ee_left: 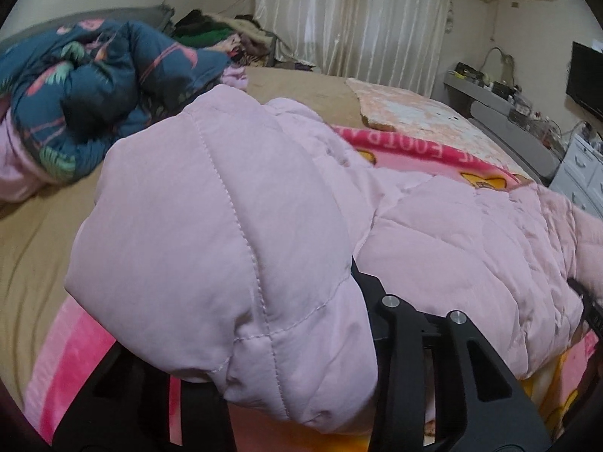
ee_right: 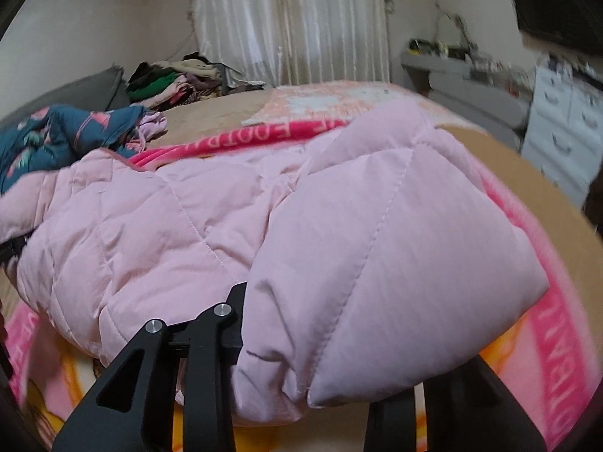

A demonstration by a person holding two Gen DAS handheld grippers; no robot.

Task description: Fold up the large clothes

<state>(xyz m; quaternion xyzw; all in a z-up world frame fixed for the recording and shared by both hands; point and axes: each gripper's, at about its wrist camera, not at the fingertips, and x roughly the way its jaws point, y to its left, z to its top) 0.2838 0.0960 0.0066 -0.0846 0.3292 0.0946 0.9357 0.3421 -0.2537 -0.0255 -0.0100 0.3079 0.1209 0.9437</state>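
A pink quilted puffer jacket [ee_left: 433,226] lies across a pink cartoon blanket [ee_left: 68,342] on the bed. My left gripper [ee_left: 301,339] is shut on a puffy fold of the jacket [ee_left: 211,233], which bulges over the fingers and hides their tips. My right gripper [ee_right: 312,339] is shut on another fold of the same jacket [ee_right: 377,248], lifted above the blanket [ee_right: 557,339]. The rest of the jacket [ee_right: 132,226] sags between them. The right gripper's edge shows at the right of the left wrist view [ee_left: 588,305].
A dark blue floral duvet [ee_left: 86,86] is bunched at the bed's far left. A pile of clothes [ee_right: 177,79] sits by the curtain. A peach patterned blanket [ee_left: 410,109] lies farther back. A grey shelf [ee_left: 501,113] and white drawers [ee_right: 565,132] stand to the right.
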